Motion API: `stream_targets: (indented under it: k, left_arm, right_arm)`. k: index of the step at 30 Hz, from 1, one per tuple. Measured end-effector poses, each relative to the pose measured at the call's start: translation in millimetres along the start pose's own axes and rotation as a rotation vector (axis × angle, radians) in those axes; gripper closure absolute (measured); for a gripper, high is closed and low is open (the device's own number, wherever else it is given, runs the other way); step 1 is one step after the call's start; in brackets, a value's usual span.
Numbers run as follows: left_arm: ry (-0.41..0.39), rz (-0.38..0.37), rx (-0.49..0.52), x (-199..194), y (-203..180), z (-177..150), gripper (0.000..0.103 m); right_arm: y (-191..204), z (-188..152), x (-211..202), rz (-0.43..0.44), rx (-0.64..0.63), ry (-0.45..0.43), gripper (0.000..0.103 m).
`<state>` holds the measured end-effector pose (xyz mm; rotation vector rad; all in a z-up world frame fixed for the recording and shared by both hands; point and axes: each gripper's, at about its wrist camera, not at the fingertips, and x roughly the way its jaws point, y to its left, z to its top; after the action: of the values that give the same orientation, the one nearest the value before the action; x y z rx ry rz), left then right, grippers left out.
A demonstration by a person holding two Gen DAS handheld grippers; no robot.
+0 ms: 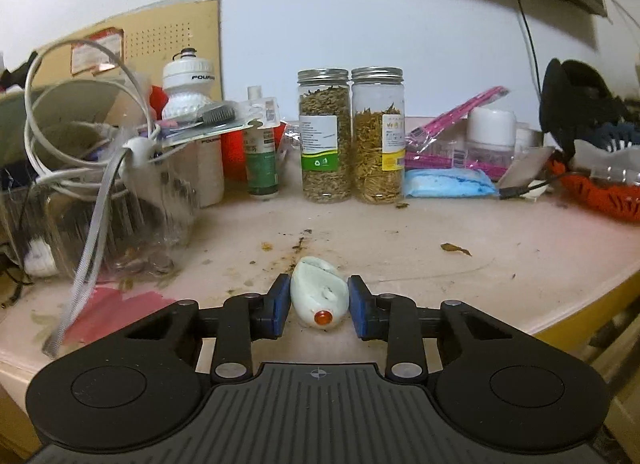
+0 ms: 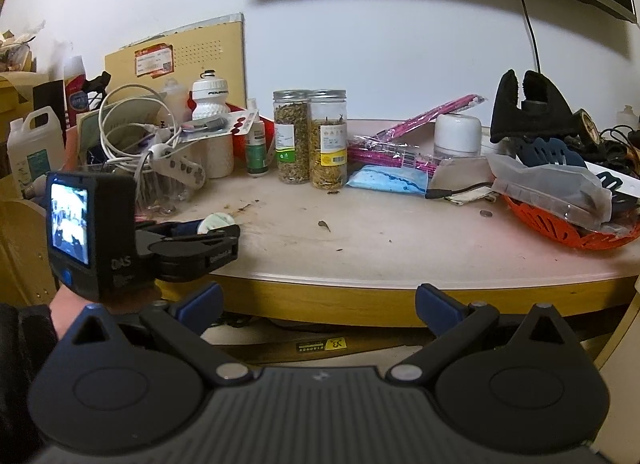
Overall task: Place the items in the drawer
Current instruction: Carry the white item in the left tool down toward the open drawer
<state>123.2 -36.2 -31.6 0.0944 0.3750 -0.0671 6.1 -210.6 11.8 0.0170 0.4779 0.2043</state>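
The table (image 2: 400, 248) carries the clutter; no drawer shows. The step looks like the pickup. In front of the two jars (image 1: 350, 136) of dried herbs, the left gripper (image 1: 319, 300) is clamped on a pale tube (image 1: 318, 292). Next it needs lifting. The right gripper (image 2: 318, 304) stands open, empty.

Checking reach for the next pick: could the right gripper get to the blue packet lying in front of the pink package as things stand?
Probably yes. The right gripper is open and empty off the table's near edge, and the tabletop between it and the blue packet holds only small crumbs. The jars stand to the packet's left, the orange basket to its right.
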Motion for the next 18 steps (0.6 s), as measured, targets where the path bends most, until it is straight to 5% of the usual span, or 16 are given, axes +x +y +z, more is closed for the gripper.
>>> stream_targets:
  k: [18]
  left_arm:
    - [-0.014,-0.017,0.014,-32.0,-8.4,-0.2,0.074]
  right_arm:
    - [-0.6,0.1,-1.8,-0.006,0.006,-0.005,0.001]
